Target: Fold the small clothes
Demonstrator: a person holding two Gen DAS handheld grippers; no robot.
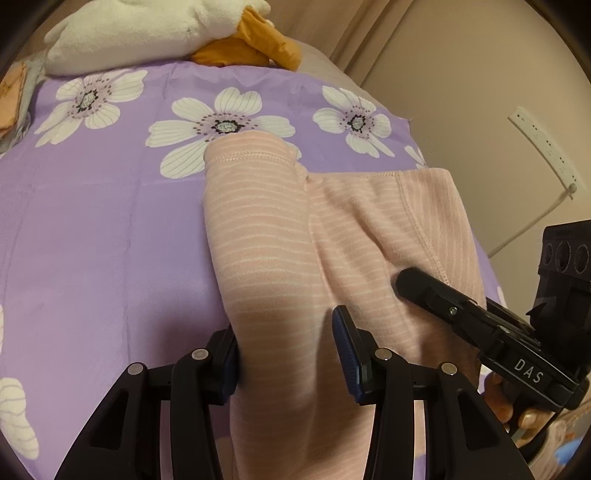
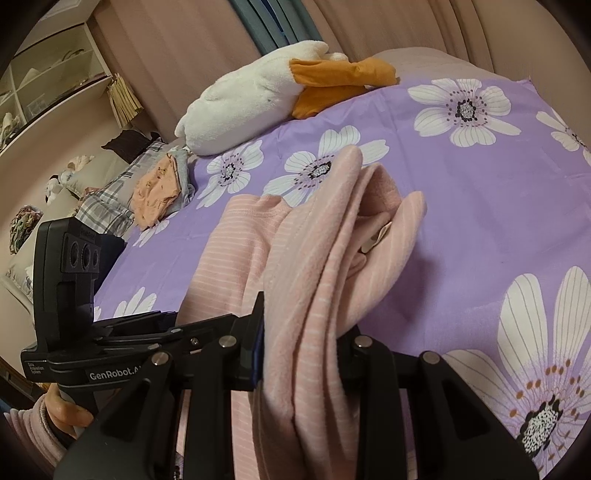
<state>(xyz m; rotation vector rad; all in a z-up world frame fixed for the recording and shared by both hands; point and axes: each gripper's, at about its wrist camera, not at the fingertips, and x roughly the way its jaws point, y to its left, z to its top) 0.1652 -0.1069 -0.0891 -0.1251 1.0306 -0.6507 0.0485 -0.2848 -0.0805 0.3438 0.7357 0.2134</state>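
A pink striped garment [image 1: 280,229] is seen spread on a bed covered by a purple floral sheet [image 1: 110,229], one leg lying flat between the parted fingers of the left tool [image 1: 286,354], which is released and grips nothing. In the right wrist view, a bunched fold of the same garment [image 2: 314,266] is clenched between the fingers of the right tool [image 2: 301,354] and is raised off the sheet [image 2: 480,206], its upper edge draped over towards the flat part. The right tool [image 1: 443,299] is also shown in the left view, resting over the garment's right side, just beside the left one.

Open wall shelves [image 2: 40,81] are visible at the far left of the right view; their contents are too small to be told. A white plush toy with orange parts [image 2: 266,96] is laid at the far edge of the bed, well apart from the garment. A small stack of folded clothes [image 2: 162,188], orange on top, is placed near the sheet's left border, beside a plaid pillow [image 2: 107,199]. Pink curtains [image 2: 406,26] are hung behind the bed
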